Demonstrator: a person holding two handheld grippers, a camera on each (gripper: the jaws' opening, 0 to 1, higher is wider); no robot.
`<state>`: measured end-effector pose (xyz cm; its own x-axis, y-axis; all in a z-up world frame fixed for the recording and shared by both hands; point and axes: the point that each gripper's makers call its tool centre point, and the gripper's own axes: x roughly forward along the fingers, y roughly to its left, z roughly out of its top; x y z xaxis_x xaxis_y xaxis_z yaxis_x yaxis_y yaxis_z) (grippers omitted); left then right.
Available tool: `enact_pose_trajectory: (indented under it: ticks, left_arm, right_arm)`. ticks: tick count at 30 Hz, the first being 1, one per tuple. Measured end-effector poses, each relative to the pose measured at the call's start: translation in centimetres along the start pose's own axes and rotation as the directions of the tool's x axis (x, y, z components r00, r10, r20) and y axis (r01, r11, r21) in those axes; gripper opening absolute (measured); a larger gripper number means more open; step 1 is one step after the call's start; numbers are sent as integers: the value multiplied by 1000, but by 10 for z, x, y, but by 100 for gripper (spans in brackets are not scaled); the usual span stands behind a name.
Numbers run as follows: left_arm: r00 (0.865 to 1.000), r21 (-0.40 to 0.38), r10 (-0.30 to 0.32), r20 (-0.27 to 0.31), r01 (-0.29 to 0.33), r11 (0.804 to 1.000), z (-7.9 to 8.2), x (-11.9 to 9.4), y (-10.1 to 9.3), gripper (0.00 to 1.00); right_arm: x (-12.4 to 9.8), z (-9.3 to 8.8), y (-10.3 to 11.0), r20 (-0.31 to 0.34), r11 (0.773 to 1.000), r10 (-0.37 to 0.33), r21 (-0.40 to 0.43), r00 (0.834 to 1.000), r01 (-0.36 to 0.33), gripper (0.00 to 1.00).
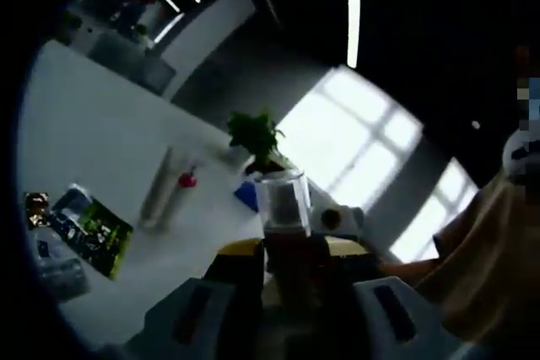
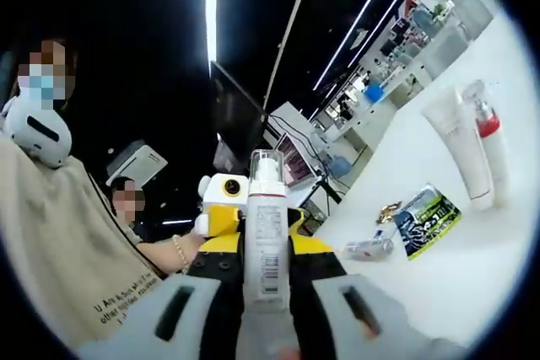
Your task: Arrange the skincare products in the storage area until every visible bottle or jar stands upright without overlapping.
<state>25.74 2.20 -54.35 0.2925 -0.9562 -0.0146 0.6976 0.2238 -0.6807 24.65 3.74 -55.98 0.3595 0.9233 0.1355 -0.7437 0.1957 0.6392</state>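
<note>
White plastic with a clear cap: that is the pump bottle (image 2: 266, 233) my right gripper (image 2: 268, 314) pinches upright between its jaws, lifted off the counter (image 2: 472, 276). My left gripper (image 1: 283, 301) is closed on a dark bottle with a clear square cap (image 1: 283, 204), also held up in the air. On the counter in the right gripper view lie a white tube (image 2: 460, 145) and a red-collared spray bottle (image 2: 489, 137) side by side, a green sachet (image 2: 430, 221) nearer me. A potted plant (image 1: 257, 141) stands beyond my left gripper.
</note>
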Motion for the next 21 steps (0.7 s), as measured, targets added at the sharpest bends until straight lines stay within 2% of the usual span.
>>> enact_pose_trajectory:
  ticks: [7,12,15,17,20,21]
  left_arm:
    - [1000,-7,11,-8,-11,1000,1,0,3,19]
    - [998,-22,51,-26,-51,998,-1,0,9,18]
    - [994,3,93,-51,-93,996,-6,2,17,18]
    - [993,15,102,-65,-102,995,-7,4,19,17]
    - [988,61,121,-96,-115,992,-11,9,22,17]
    - [987,78,125,-96,-118,990,-10,11,23,17]
  right_arm:
    - [0,0,-1,0,1000,1,9,1000,-1,19]
    - [0,-2,-6,-10,1000,-31,0,999,31,20]
    - [0,-7,-17,-32,990,-114,-83,993,111,23]
    - [0,-16,-22,-82,973,-163,-180,983,146,24]
    - [-1,-20,-25,-97,968,-184,-189,978,163,25]
    - [-5,-22,-30,-118,959,-212,-215,970,184,26]
